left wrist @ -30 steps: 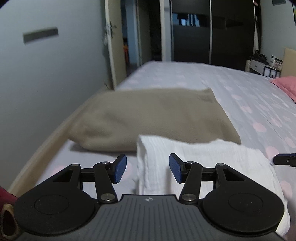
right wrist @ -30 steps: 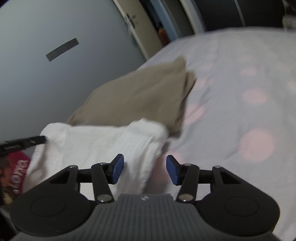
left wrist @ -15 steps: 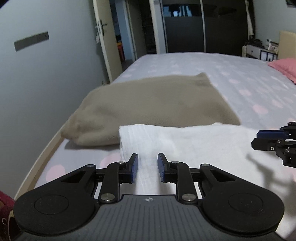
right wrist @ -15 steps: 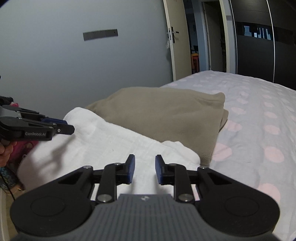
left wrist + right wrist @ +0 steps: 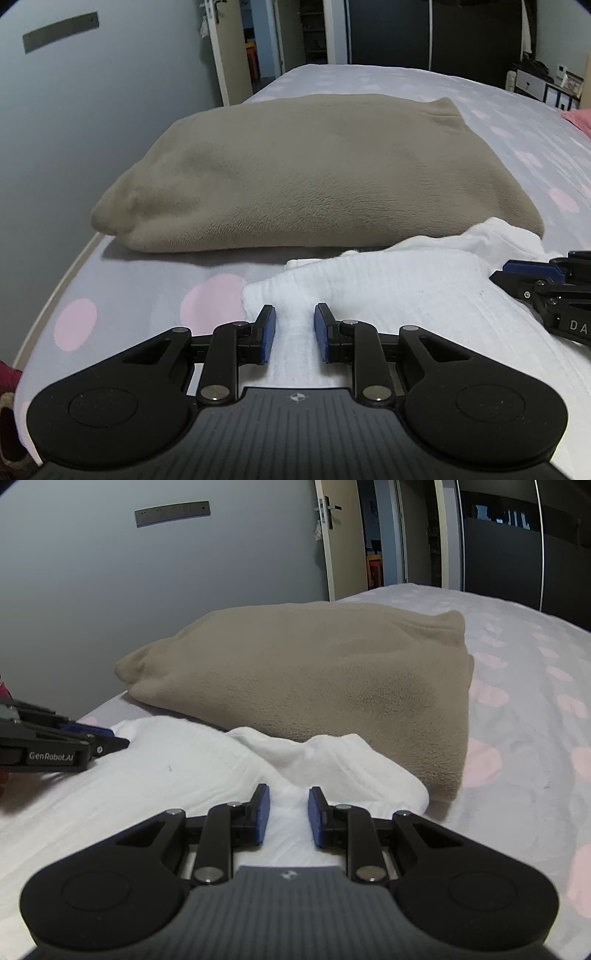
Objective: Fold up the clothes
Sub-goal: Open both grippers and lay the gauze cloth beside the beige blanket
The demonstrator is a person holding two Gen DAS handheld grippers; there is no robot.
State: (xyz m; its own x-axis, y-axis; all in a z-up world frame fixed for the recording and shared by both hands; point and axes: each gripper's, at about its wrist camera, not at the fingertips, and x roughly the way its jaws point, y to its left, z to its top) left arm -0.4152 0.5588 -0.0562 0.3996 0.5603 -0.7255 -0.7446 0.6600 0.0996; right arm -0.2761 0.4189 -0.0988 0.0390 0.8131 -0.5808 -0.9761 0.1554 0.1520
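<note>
A white ribbed garment point(image 5: 399, 295) lies on the bed, bunched at its far edge; it also shows in the right wrist view point(image 5: 207, 771). My left gripper point(image 5: 294, 325) sits over its left edge, jaws partly apart with a ridge of white cloth between the blue pads. My right gripper point(image 5: 289, 806) sits over its right part the same way, a fold of cloth between its pads. Whether either pinches the cloth is unclear. Each gripper shows in the other's view: the right gripper at the right edge point(image 5: 546, 284), the left gripper at the left edge point(image 5: 66, 742).
A folded tan fleece blanket point(image 5: 317, 173) lies just beyond the garment, also in the right wrist view point(image 5: 332, 679). The bedsheet point(image 5: 535, 147) is pale with pink dots. A grey wall point(image 5: 74, 110) runs along the bed's left edge. A doorway point(image 5: 373, 554) and dark wardrobe stand beyond.
Both grippers narrowed from wide open, then moved lower and forward onto the white garment. The garment's far edge has bunched up toward the blanket.
</note>
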